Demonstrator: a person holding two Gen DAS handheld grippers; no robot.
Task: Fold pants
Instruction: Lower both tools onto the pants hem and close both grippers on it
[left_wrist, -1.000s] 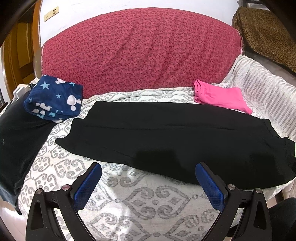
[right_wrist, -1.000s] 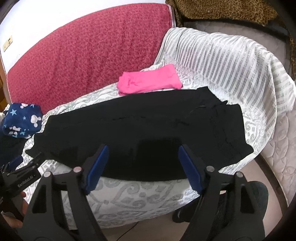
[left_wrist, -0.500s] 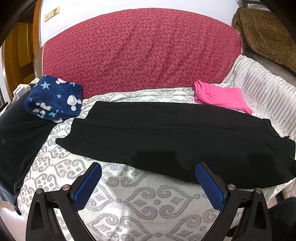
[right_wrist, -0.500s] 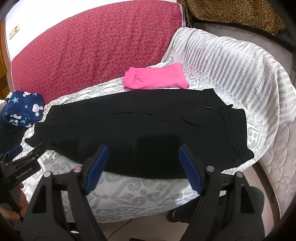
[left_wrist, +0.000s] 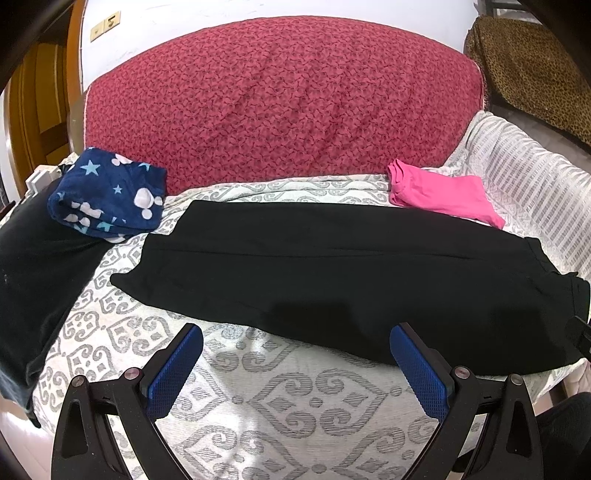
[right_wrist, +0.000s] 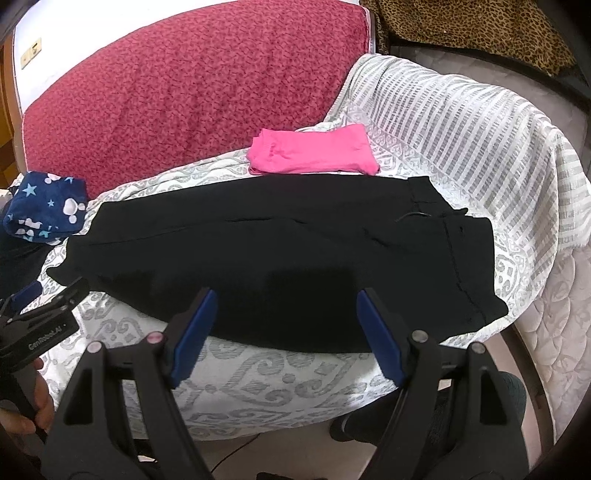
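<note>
Black pants (left_wrist: 332, 273) lie flat and lengthwise across the patterned bed cover (left_wrist: 258, 387), leg ends to the left, waistband to the right; they also show in the right wrist view (right_wrist: 280, 254). My left gripper (left_wrist: 295, 347) is open and empty, above the cover just in front of the pants' near edge. My right gripper (right_wrist: 284, 310) is open and empty, hovering over the near edge of the pants toward the waist. The left gripper also shows at the left edge of the right wrist view (right_wrist: 40, 317).
A folded pink garment (left_wrist: 443, 195) lies behind the pants at the right. A folded blue star-print blanket (left_wrist: 107, 192) sits at the left on a dark cloth (left_wrist: 33, 280). A red headboard cushion (left_wrist: 280, 99) stands behind. A striped white cover (right_wrist: 461, 133) drapes the right side.
The right gripper has shifted right and slightly closer to the waist end of the pants. The left gripper has barely moved. Both stay open.
</note>
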